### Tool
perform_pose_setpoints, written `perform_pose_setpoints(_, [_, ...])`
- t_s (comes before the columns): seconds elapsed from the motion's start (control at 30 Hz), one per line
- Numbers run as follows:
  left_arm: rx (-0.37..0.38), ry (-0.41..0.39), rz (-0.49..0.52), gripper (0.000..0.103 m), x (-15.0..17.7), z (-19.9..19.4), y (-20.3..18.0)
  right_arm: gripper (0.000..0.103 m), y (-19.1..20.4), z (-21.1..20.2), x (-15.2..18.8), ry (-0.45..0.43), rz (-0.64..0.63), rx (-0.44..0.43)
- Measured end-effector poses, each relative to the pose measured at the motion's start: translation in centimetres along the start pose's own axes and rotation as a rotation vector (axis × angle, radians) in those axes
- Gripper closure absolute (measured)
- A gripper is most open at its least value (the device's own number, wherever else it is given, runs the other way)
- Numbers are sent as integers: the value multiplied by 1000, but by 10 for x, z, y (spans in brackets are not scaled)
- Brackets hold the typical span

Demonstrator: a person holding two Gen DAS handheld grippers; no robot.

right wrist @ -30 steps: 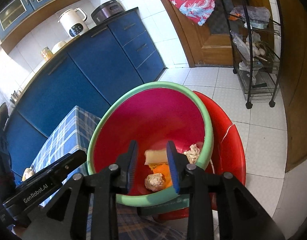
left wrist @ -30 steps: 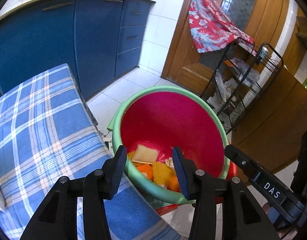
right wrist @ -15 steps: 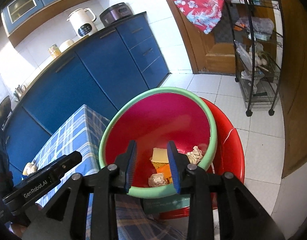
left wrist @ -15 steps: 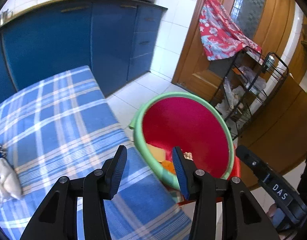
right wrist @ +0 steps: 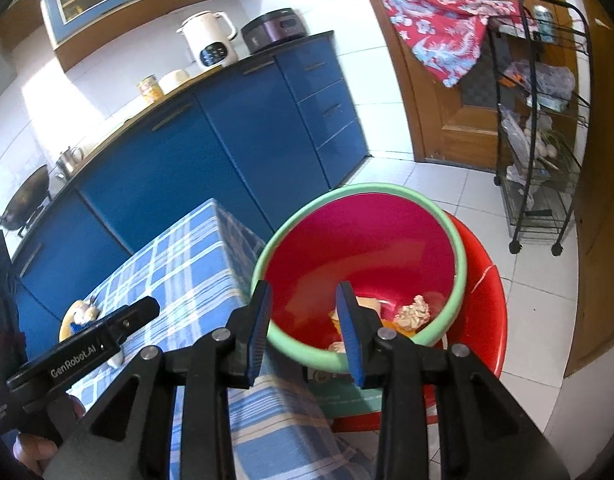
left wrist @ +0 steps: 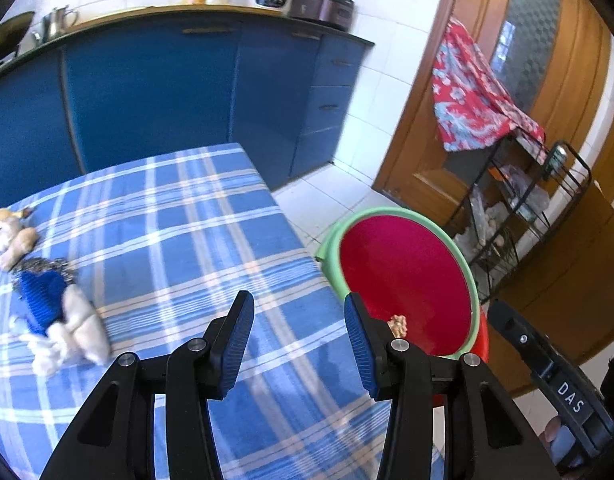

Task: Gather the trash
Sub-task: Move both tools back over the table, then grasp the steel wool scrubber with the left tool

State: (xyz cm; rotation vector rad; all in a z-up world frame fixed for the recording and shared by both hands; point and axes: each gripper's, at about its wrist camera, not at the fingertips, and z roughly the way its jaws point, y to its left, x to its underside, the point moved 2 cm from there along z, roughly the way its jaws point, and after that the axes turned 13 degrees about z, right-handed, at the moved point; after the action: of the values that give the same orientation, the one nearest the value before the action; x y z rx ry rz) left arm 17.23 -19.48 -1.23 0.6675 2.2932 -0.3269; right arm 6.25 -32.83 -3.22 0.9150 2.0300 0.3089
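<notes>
Left gripper (left wrist: 299,344): released, empty
Right gripper (right wrist: 303,328): released, empty
Risk: scraps (left wrist: 63,320) far from bin (left wrist: 407,216); soft; might drop on cloth (left wrist: 179,240)

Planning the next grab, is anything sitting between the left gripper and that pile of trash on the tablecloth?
Nothing visible: only bare plaid tablecloth lies between the open left gripper and the trash pile off to its left.
</notes>
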Motion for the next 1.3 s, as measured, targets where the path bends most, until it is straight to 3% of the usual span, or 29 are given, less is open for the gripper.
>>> perform_pose_setpoints(0.67, [-131, -55, -135, 55, 38, -61, 82, 65, 77, 0, 50, 106, -165, -103])
perform_pose_setpoints(1.07, [-248, -36, -205, 55, 47, -69, 168, 63, 107, 22, 68, 147, -190, -120])
perform_pose_setpoints(1.3, [-279, 2, -254, 54, 49, -51, 216, 60, 114, 37, 77, 174, -193, -102])
